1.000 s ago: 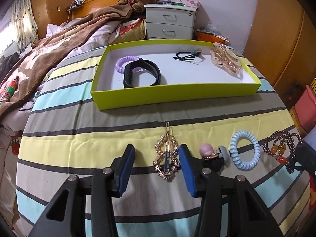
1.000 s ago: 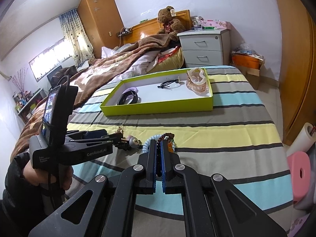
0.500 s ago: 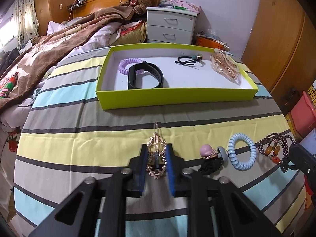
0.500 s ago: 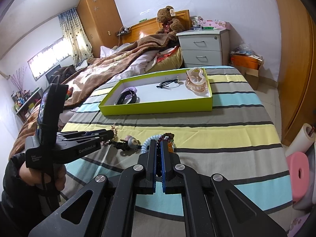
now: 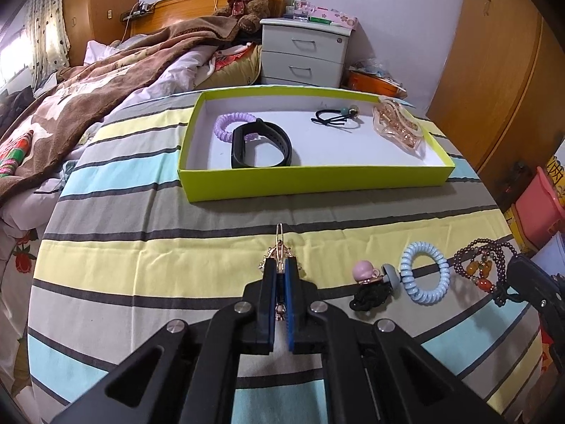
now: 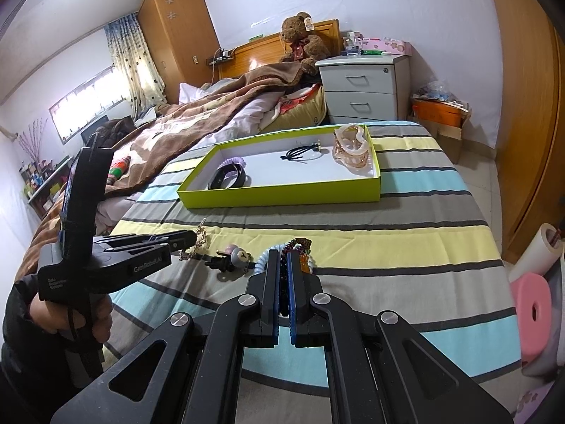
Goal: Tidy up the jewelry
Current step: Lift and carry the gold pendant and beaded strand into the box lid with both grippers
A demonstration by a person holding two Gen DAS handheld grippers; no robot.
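A gold ornate hair clip is being gripped by the left gripper, whose jaws have just been closing onto it; the clip's gold loop is seen projecting past the blue pads, over a yellow stripe of the striped bedspread. In the right wrist view the same gripper is being held low over the bedspread by a hand in a dark sleeve. The right gripper is being kept closed on a dark beaded bracelet, with its beads showing between the pads. Lying between the two grippers are a black hair tie with pink and grey charms and, touching it, a light blue spiral hair tie. Further back, a lime green tray is seen holding a purple spiral hair tie, a black wristband, a black hair tie and a translucent amber hair claw.
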